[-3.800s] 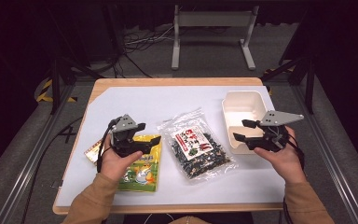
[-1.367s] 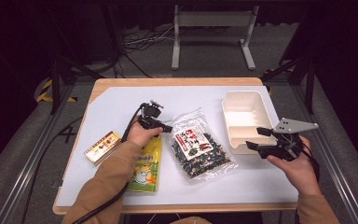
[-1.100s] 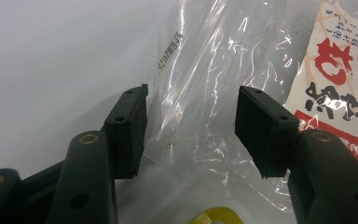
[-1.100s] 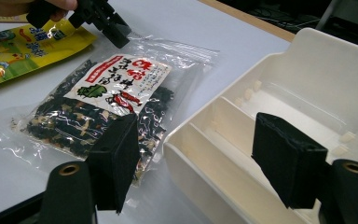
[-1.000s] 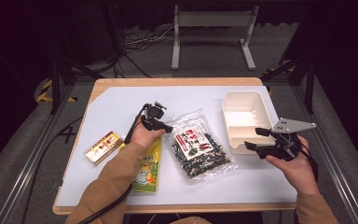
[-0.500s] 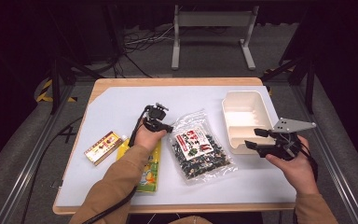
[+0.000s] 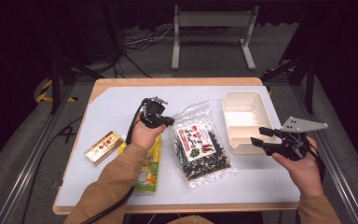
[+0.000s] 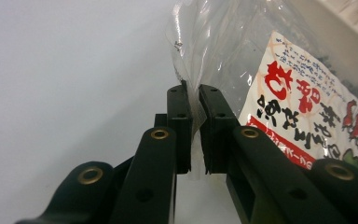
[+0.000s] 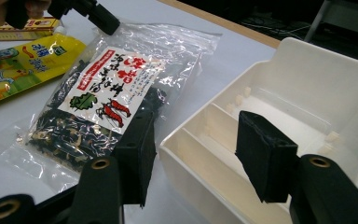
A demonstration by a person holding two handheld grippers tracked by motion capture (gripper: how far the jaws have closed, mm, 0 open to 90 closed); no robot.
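The person's left gripper [image 7: 167, 122] has the clear top corner of the seaweed snack bag [image 7: 200, 144] pinched, and that thin grip is the weak point. The bag's dark, heavy contents sit low, away from the hold, so if it is lifted further I would expect the slick film to slide out, or the bag to swing and drag across the worktop [image 7: 112, 105]. It could also nudge the yellow pouch [image 7: 148, 163] lying just beside it under the left forearm.

In the left gripper view the fingers [image 8: 182, 116] are closed almost flat together, with only the plastic film between the pads. The bag otherwise rests on the worktop, between the yellow pouch and the white divided tray [image 7: 244, 119], with its pinched corner towards the far side.

The right gripper [image 7: 260, 136] hangs at the near corner of the tray, its fingers [image 9: 265, 158] partly apart after just closing somewhat, with nothing between them; they touch neither tray nor bag. If that hand crowds in, it may knock the light tray. A small red and yellow box [image 7: 103, 147] lies well clear to the left.
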